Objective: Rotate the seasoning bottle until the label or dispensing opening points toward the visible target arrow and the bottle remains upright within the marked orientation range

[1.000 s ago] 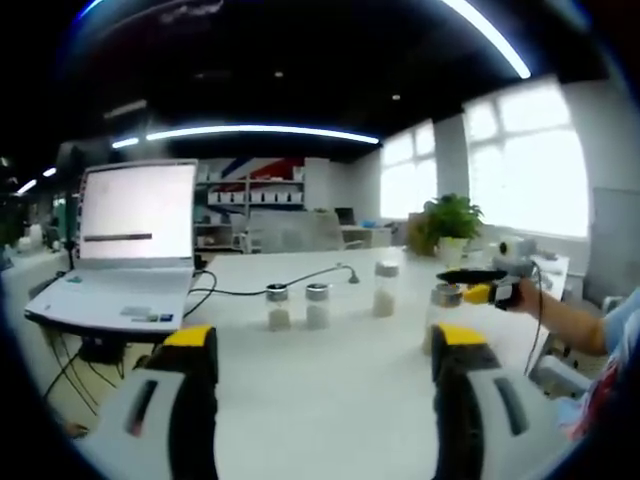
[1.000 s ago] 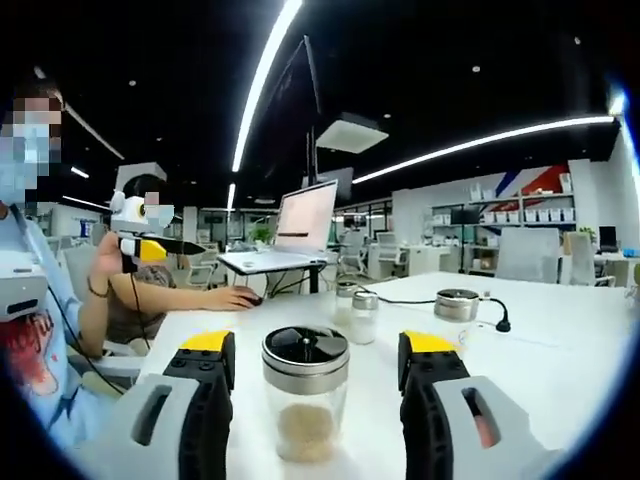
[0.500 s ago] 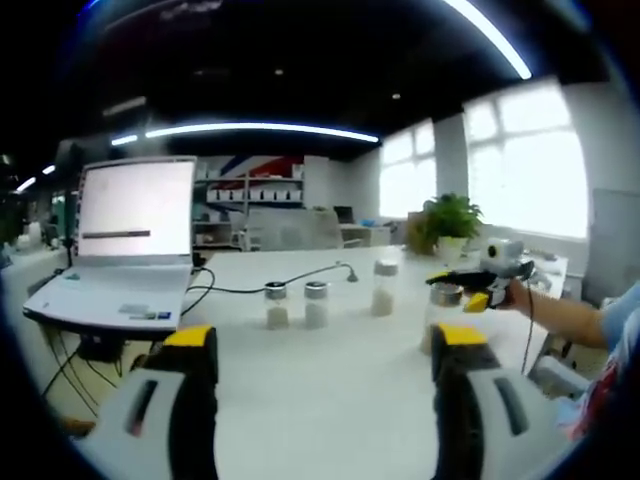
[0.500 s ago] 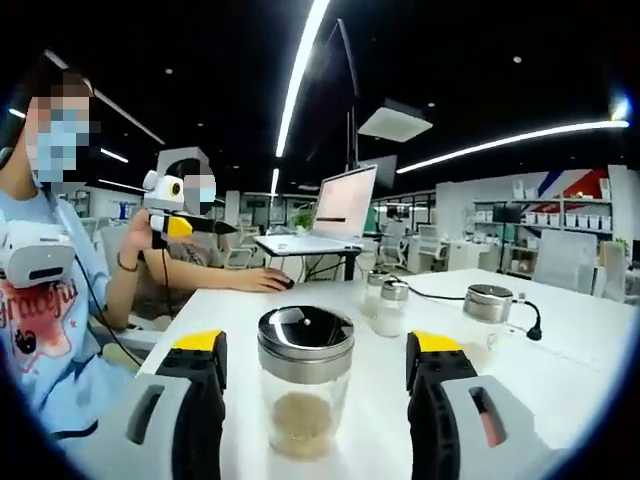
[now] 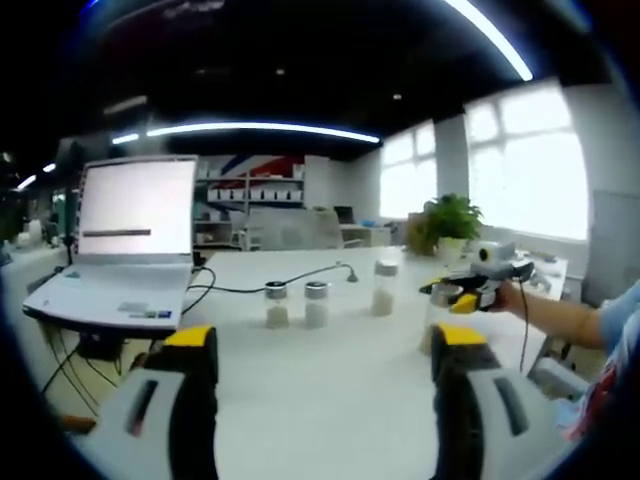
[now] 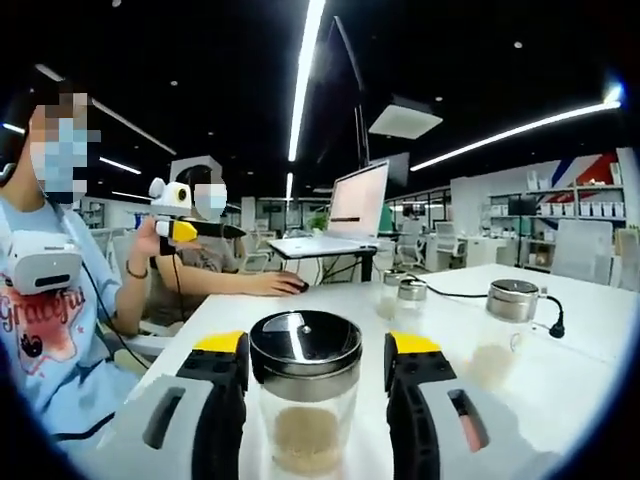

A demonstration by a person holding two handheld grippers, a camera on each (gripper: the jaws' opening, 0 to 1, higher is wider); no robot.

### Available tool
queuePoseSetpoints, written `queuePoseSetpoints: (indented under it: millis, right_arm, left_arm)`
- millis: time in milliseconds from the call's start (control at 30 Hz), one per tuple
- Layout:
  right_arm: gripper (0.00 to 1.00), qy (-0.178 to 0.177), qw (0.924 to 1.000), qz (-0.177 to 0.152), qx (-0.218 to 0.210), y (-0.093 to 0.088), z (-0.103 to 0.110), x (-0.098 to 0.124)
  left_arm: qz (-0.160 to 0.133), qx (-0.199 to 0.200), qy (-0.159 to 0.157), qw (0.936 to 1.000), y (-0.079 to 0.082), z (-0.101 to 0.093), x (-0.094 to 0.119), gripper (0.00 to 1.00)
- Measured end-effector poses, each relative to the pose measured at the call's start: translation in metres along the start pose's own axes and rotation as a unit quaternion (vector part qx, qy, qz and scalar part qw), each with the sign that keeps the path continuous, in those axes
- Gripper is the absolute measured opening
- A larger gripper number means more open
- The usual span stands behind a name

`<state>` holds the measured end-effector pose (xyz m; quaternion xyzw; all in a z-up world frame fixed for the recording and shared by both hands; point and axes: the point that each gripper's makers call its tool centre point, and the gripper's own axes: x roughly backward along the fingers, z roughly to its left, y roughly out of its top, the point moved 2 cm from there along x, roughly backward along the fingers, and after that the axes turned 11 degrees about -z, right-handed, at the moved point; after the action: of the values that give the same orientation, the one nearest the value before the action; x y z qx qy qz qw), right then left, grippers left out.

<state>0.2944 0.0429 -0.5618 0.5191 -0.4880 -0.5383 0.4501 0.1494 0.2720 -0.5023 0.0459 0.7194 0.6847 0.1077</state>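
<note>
Between my right hand-held gripper's (image 6: 312,365) parted jaws the seasoning bottle (image 6: 305,400) stands upright on the table (image 6: 560,350), not yet clamped. My left hand-held gripper (image 5: 318,345), also open, hangs well apart, so the right one should twist.

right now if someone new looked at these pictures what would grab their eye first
In the right gripper view, a glass seasoning bottle with a dark metal lid stands upright on the white table, between the jaws of the right hand-held gripper, which look close to its sides. In the left gripper view, the open left hand-held gripper faces an open laptop at the left and small jars in a row mid-table.
</note>
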Motion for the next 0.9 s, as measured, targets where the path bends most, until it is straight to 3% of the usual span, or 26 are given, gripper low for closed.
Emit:
queuePoseSetpoints:
  millis: [100, 900]
  right_arm:
    - [0.43, 0.008, 1.0000, 0.002, 0.004, -0.0005, 0.0046, -0.0018]
    - [0.42, -0.018, 0.9994, 0.020, 0.024, -0.0033, 0.0031, 0.0000]
  left_arm:
    - [0.002, 0.000, -0.001, 1.0000, -0.0012, -0.0006, -0.0001, 0.93]
    - [0.005, 0.004, -0.001, 1.0000, -0.0036, -0.0016, -0.0006, 0.93]
